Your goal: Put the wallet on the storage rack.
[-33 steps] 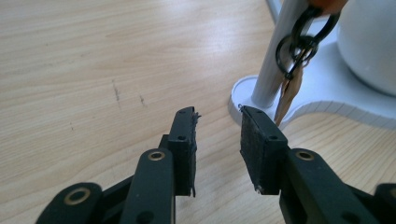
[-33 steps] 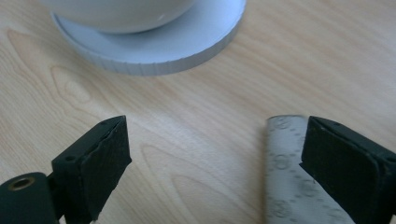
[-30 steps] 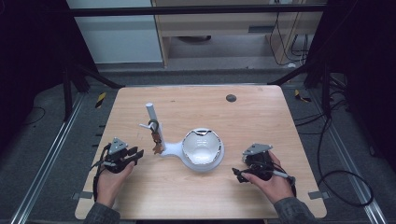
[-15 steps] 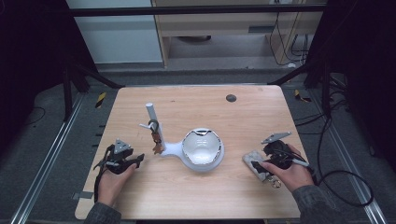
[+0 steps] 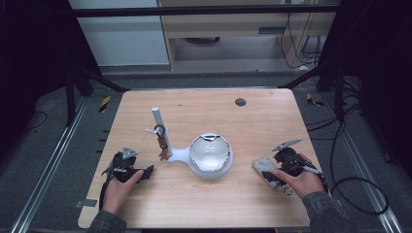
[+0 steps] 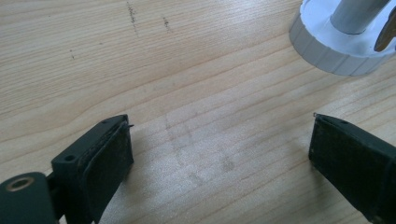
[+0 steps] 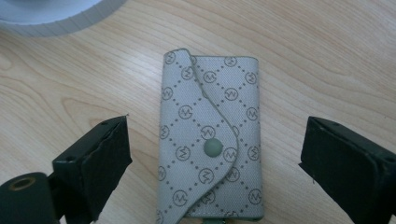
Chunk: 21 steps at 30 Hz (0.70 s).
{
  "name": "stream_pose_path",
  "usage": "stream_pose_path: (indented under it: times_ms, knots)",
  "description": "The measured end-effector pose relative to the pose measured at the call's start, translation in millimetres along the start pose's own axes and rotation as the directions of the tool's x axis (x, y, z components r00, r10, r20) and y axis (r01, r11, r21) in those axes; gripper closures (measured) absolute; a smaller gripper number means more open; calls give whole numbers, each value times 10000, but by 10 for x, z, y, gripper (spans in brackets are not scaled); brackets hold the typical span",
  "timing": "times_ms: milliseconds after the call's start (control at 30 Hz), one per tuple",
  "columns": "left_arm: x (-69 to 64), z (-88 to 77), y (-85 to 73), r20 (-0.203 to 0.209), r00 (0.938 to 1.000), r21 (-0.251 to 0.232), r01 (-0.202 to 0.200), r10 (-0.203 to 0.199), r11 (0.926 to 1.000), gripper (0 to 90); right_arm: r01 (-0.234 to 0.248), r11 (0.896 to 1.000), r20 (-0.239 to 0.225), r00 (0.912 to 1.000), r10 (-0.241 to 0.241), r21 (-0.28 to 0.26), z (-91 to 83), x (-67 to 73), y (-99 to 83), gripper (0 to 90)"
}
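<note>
I am hovering my right gripper (image 7: 212, 158), jaws just widening, over the key pouch (image 7: 208, 140) lying snapped shut, untouched and not yet picked up. My left gripper (image 6: 219, 154), jaws just opening, is holding nothing above bare table (image 6: 140, 60); farther off, keys (image 5: 162, 141) are hanging on the white stand (image 5: 204, 156).

A rectangular light wooden table (image 5: 204, 204) with rounded corners is seen from above. Near its centre a white plastic stand (image 5: 210, 156) with a round dished base is set, its neck running out toward nine o'clock to a grey upright post (image 5: 157, 119). At four o'clock from the dish, near the table's edge, a grey monogrammed fabric key pouch (image 7: 208, 140) with a snap-fastened flap lies flat. A small dark round disc (image 5: 240, 102) is noted at one o'clock, near the far edge.
</note>
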<state>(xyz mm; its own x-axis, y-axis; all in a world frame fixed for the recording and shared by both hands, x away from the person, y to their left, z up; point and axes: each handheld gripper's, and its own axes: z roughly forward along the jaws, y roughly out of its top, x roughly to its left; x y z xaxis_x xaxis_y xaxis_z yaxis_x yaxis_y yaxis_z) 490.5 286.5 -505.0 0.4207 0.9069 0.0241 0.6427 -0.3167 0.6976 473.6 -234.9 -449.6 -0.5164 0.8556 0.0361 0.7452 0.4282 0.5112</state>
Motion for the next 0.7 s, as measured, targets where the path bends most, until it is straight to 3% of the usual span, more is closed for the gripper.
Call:
stream_pose_path:
  times_ms: [167,700]
  knots:
    - [-3,11,-29,-20,10000,-246,21,-21,9997,24,-47,9996,-68,10000,49,274,47,-31,-30,94]
    - [-5,14,-27,-35,10000,-242,22,-23,9997,20,-110,9949,-137,9998,124,1000,125,-30,-105,156]
